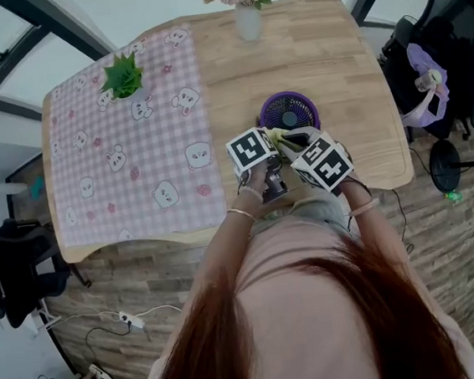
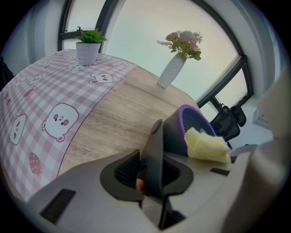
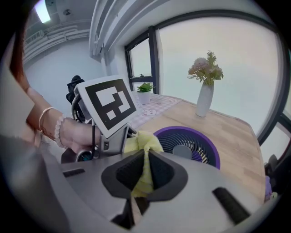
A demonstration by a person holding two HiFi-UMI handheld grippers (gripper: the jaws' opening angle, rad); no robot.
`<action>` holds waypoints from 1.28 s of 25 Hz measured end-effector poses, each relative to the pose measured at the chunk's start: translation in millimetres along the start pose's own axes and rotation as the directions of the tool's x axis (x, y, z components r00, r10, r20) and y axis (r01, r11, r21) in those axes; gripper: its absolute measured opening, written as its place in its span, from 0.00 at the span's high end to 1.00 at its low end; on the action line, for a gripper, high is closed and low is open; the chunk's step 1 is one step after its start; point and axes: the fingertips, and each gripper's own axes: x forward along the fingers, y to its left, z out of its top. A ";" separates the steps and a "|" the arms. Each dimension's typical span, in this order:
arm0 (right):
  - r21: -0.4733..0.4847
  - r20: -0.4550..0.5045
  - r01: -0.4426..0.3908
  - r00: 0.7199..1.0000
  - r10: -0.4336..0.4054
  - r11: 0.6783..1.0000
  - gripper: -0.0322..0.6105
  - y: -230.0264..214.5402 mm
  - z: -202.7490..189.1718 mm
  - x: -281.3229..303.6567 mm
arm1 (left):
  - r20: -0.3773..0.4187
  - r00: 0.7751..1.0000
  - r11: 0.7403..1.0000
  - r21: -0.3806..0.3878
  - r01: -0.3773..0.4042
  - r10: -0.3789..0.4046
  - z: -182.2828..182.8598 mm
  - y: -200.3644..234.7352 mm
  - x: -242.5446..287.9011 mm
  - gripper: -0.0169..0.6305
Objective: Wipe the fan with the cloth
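1. Fan (image 1: 289,112): purple, grille facing upward, near the front edge of the wooden surface (image 1: 332,57).
2. Left claw (image 2: 153,172): clenched on the fan's dark stand. Hold firm so the fan cannot slide.
3. Right claw (image 3: 144,175): grasping the bunched yellow cloth (image 3: 143,142) at the fan's near rim.
4. Judgement: light pressure, sweep round the grille, avoid snagging the slats.

Small purple-rimmed fan (image 1: 288,110) is lying grille-up on the wooden counter (image 1: 332,57); crumpled yellow cloth (image 3: 142,141) is sitting pinched in the right gripper (image 3: 145,157), at the fan's rim
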 end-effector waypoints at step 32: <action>0.012 -0.064 -0.125 0.990 0.126 0.992 0.91 -12.6 17.3 18.2 | -0.033 0.999 0.998 0.064 0.010 -0.008 -8.4 -9.2 -1.0 0.86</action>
